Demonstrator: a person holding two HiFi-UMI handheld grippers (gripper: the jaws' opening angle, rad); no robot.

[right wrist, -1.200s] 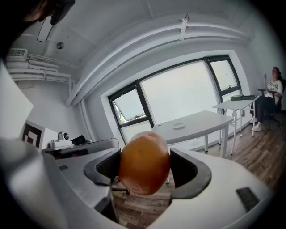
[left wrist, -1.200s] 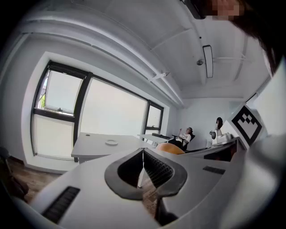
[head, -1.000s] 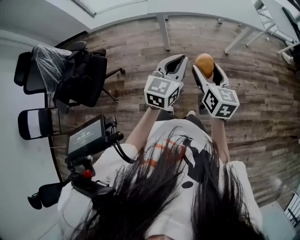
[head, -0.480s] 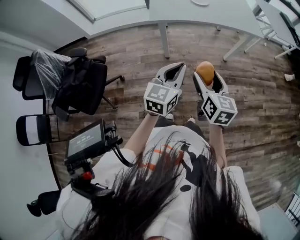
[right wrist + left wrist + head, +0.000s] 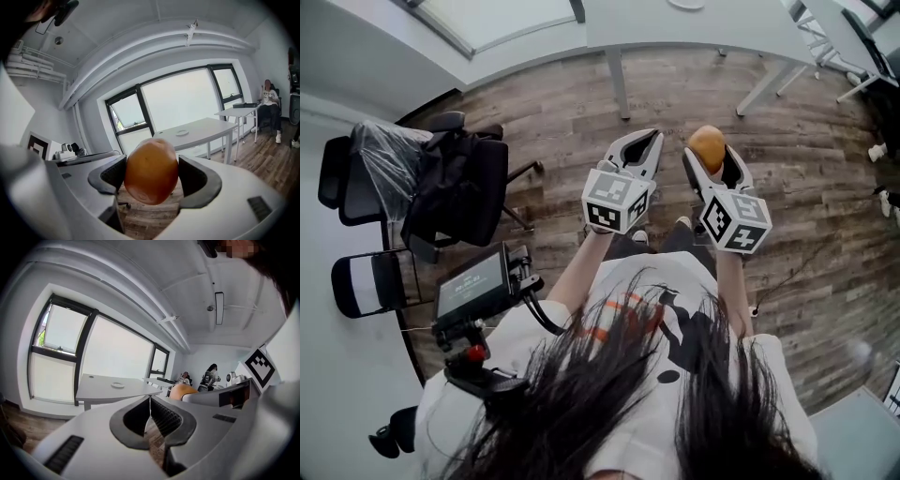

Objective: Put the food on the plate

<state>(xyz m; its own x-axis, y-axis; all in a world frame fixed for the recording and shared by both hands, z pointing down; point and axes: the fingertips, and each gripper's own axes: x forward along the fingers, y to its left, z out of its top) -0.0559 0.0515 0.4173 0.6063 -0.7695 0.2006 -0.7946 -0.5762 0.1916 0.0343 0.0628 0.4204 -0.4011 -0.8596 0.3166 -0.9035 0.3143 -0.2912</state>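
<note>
Right hand-held gripper (image 5: pixel 710 156): clamped on the orange fruit (image 5: pixel 151 169), high over the floor.
Left hand-held gripper (image 5: pixel 150 400): jaws pressed together, nothing between them.
Plate (image 5: pixel 182 132): on far desk (image 5: pixel 213 125), well apart from the fruit.
Step advice: steady squeeze; get close, lower to plate centre, then release.
Count: one fruit, one plate, two grippers.

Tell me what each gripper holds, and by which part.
Right gripper clamps the orange fruit across its sides. Left gripper is shut on nothing.
</note>
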